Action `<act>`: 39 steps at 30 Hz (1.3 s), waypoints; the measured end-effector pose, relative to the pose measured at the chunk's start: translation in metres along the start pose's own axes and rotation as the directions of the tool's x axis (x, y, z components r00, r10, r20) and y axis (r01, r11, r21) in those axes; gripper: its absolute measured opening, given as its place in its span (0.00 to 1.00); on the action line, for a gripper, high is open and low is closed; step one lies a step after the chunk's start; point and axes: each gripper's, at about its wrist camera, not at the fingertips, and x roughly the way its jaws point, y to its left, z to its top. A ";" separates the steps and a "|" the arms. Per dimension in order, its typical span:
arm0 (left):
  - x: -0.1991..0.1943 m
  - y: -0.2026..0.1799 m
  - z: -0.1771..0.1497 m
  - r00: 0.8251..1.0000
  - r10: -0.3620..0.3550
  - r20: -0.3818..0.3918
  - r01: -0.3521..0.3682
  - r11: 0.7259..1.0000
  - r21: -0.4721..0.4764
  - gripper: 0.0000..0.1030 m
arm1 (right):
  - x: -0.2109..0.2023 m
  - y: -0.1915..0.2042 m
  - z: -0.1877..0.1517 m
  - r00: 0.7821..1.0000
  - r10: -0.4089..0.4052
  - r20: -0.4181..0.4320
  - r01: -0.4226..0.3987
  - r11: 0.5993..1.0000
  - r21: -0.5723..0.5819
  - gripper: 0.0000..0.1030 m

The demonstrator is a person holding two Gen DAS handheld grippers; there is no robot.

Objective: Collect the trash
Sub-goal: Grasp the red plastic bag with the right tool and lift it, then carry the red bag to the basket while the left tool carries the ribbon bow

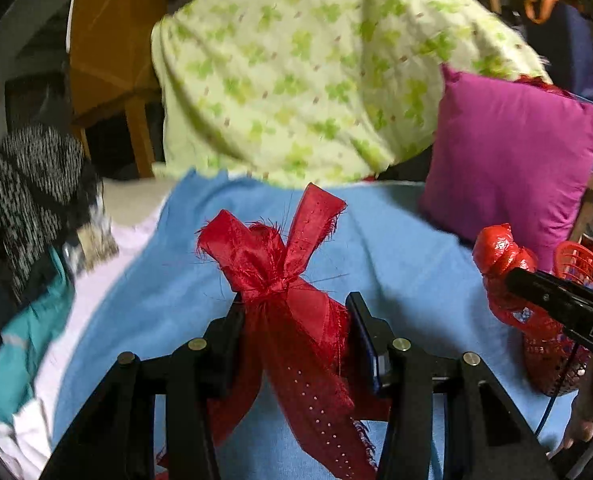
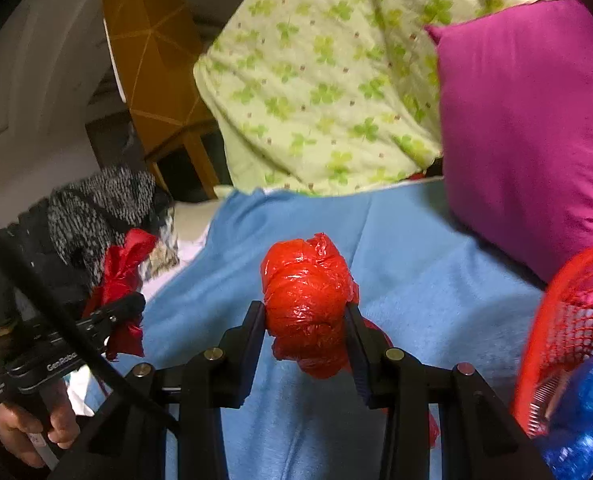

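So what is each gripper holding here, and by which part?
The left gripper pinches the red fabric scrap just below its knot. The right gripper clamps the crumpled red plastic bag across its middle.

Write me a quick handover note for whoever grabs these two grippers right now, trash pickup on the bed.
Left gripper: shut on the red ribbon scrap, lifted off the blue blanket.
Right gripper: shut on the crumpled red plastic bag, also held above the blanket.
Red mesh basket: at the right edge, beside the magenta pillow; a blue bottle shows next to it.
Done: both pieces picked up.
Left: probably drop both into the basket, then check the bed for more trash.
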 end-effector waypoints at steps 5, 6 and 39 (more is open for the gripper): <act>-0.029 -0.018 0.010 0.998 -0.023 0.065 0.020 0.998 0.055 0.49 | -0.041 -0.001 -0.001 0.995 0.000 0.104 -0.002 1.000 0.023 0.40; -0.033 -0.021 0.012 0.997 -0.030 0.074 0.026 0.998 0.063 0.49 | -0.053 -0.003 -0.001 0.991 -0.005 0.133 -0.001 0.999 0.041 0.40; -0.097 -0.143 0.030 0.959 -0.245 0.140 0.205 0.947 0.248 0.49 | -0.235 -0.049 -0.010 0.896 -0.273 0.350 0.203 0.953 0.223 0.42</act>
